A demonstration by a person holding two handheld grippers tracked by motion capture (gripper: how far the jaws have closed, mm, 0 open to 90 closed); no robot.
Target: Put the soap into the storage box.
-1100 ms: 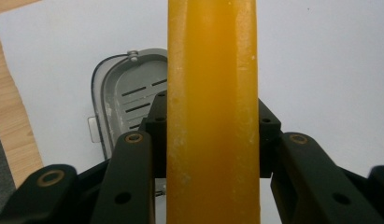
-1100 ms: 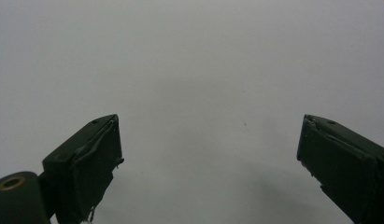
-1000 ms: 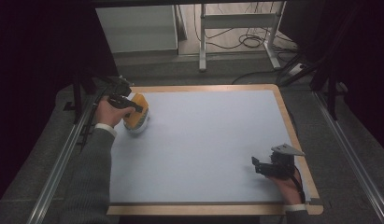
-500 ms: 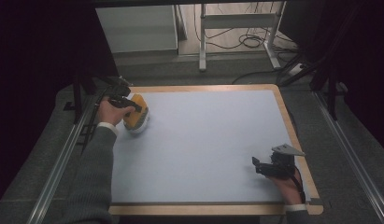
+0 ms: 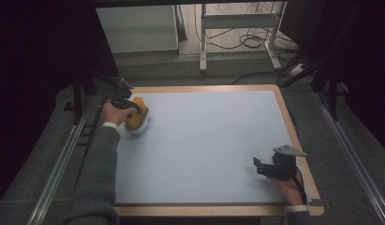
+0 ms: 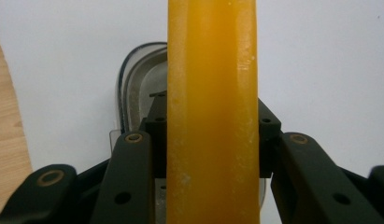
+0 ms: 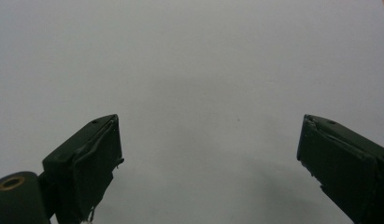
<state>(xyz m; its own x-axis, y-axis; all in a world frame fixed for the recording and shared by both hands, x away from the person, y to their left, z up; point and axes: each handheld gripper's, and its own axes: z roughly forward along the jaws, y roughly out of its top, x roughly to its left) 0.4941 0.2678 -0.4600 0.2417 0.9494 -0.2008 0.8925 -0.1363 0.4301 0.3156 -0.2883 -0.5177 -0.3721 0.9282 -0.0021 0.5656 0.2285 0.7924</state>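
Note:
An orange slab-like object [image 5: 136, 112] stands on edge over a clear, pale container [image 5: 139, 127] near the table's far left corner. My left gripper [image 5: 132, 108] is shut on the orange object [image 6: 212, 112], which runs up between the jaws in the left gripper view, with the clear container [image 6: 136, 88] showing behind it. Near the front right edge of the table my right gripper [image 5: 259, 167] stands open, and its jaws [image 7: 208, 163] are wide apart over bare mat with nothing between them.
The pale blue mat [image 5: 209, 140] covers a wooden-edged table [image 5: 293, 126]. Metal rails [image 5: 63, 159] run along both sides. Beyond the far edge stand a white cabinet [image 5: 136, 28], a metal frame [image 5: 237, 23] and floor cables [image 5: 246, 42].
The left gripper and the orange object have barely shifted over the container. The right gripper has dipped slightly toward the front edge.

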